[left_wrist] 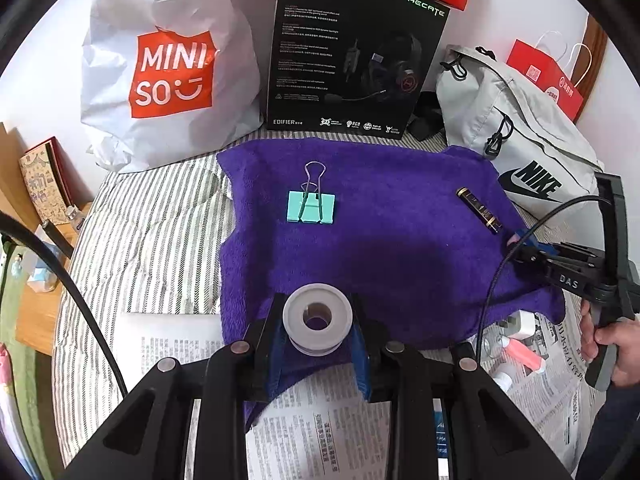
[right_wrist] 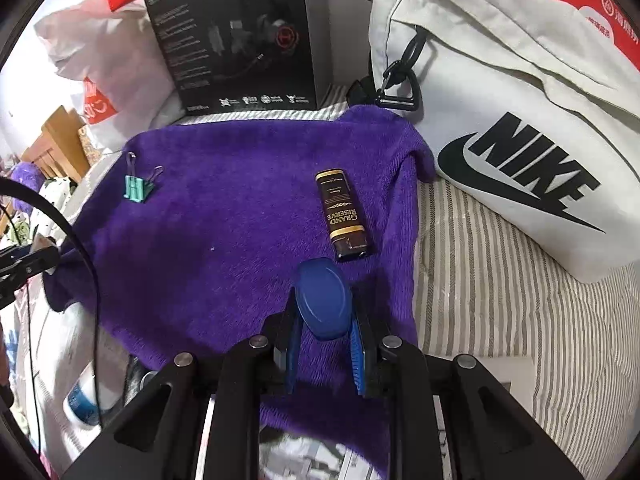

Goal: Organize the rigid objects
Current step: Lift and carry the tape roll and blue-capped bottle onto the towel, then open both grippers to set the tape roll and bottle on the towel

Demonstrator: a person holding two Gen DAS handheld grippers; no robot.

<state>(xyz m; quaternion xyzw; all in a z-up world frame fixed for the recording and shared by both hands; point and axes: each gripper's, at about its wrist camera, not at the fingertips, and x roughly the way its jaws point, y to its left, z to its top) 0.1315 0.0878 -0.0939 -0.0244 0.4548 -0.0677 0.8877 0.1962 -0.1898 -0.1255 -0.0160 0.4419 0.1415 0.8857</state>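
A purple towel [left_wrist: 400,256] [right_wrist: 240,220] lies on the striped bed. My left gripper [left_wrist: 318,320] is shut on a white tape roll [left_wrist: 317,317] and holds it over the towel's near edge. My right gripper [right_wrist: 324,304] is shut on a blue oval object [right_wrist: 323,300] over the towel's right part; it also shows in the left wrist view [left_wrist: 528,246]. A teal binder clip [left_wrist: 311,208] [right_wrist: 138,187] lies on the towel at the far left. A dark brown "Grand Reserve" case [left_wrist: 479,210] [right_wrist: 344,214] lies on the towel just beyond the blue object.
A white Miniso bag [left_wrist: 168,68], a black headset box [left_wrist: 352,56] and a grey Nike bag [left_wrist: 520,140] [right_wrist: 512,120] stand along the back. Newspaper [left_wrist: 320,432] with small bottles [left_wrist: 520,350] lies at the near side. A white bottle [right_wrist: 86,400] lies left of the towel.
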